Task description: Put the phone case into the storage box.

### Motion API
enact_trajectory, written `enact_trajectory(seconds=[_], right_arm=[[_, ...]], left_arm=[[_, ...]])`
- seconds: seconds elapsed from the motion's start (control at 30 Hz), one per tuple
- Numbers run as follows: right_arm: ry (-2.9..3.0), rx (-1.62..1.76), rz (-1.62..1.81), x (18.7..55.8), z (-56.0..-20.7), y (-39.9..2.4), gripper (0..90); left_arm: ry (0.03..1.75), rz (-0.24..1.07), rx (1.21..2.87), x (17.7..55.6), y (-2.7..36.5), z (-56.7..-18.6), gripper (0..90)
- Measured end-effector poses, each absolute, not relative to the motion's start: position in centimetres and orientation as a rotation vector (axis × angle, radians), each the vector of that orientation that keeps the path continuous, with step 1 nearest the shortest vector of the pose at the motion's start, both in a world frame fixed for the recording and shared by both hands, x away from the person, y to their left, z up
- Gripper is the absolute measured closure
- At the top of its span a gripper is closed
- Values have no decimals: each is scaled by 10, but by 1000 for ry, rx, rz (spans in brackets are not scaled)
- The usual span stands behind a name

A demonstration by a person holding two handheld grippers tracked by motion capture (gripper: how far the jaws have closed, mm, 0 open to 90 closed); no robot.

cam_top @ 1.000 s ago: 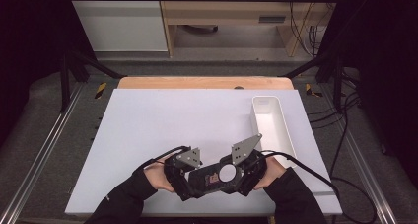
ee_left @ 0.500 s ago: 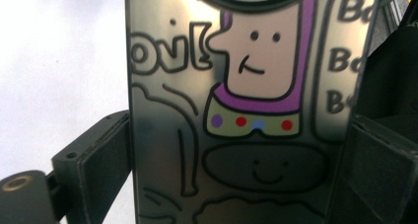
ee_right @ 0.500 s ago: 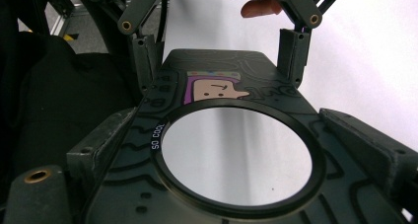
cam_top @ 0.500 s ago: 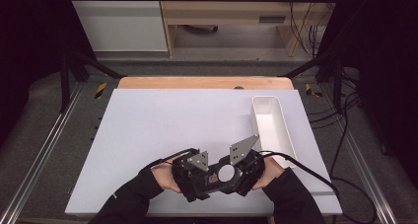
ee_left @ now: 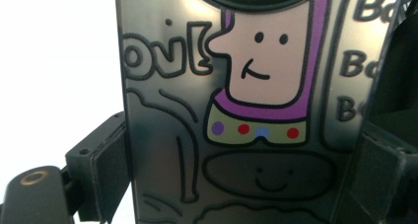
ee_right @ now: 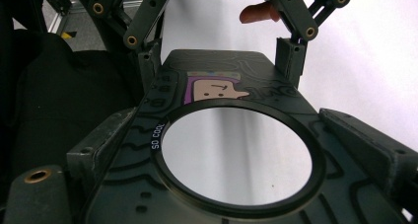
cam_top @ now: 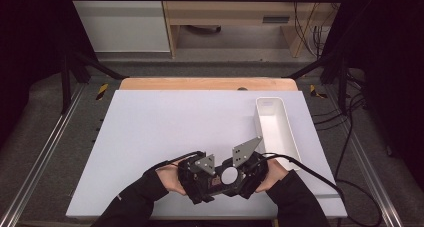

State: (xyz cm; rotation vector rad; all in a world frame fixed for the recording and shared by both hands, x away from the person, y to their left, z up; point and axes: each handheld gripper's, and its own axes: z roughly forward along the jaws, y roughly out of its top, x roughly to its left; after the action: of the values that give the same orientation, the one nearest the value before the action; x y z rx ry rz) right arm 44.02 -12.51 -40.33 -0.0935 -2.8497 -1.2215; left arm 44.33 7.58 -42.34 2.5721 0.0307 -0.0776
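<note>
A flat black case (cam_top: 223,181) with a round mirror-like disc (ee_right: 236,155) and a cartoon face (ee_left: 266,56) printed on it is held just above the near edge of the white table (cam_top: 165,132). My left gripper (cam_top: 202,178) is shut on one end, its jaws pressing both long edges (ee_left: 241,174). My right gripper (cam_top: 246,173) is shut on the opposite end, its jaws flanking the disc (ee_right: 236,150). In the right gripper view, the left gripper's fingers (ee_right: 291,56) clamp the far end of the case.
A long white bin (cam_top: 275,127) stands on the table's right side, just beyond the right hand. Cables trail from both grippers across the near right corner. A wooden strip (cam_top: 207,83) runs along the table's far edge.
The left hand and its gripper have slid to the right, closer to the right gripper. The right gripper has barely moved.
</note>
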Motion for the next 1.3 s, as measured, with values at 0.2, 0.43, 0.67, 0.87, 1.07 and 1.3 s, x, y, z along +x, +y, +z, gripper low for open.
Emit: enact_trajectory(seconds=[0.2, 0.43, 0.67, 0.87, 1.07, 1.3], right_arm=[[-2855, -96, -1217, 440, -404, -125, 124], [-2854, -95, -1214, 440, -404, -125, 124], [-2852, -91, -1211, 440, -404, -125, 121], [-2849, -93, -1220, 440, -404, -125, 117], [-2854, -94, -1259, 440, -403, -126, 105], [-2874, -132, -1348, 438, -395, -131, 6]], left_arm=[[31, -84, 2584, 444, 73, -424, 102], [29, -78, 2594, 443, 72, -423, 109], [25, -66, 2607, 442, 71, -423, 116], [30, -55, 2604, 442, 72, -422, 118], [36, -57, 2592, 443, 73, -419, 119], [59, -56, 2573, 444, 78, -417, 120]])
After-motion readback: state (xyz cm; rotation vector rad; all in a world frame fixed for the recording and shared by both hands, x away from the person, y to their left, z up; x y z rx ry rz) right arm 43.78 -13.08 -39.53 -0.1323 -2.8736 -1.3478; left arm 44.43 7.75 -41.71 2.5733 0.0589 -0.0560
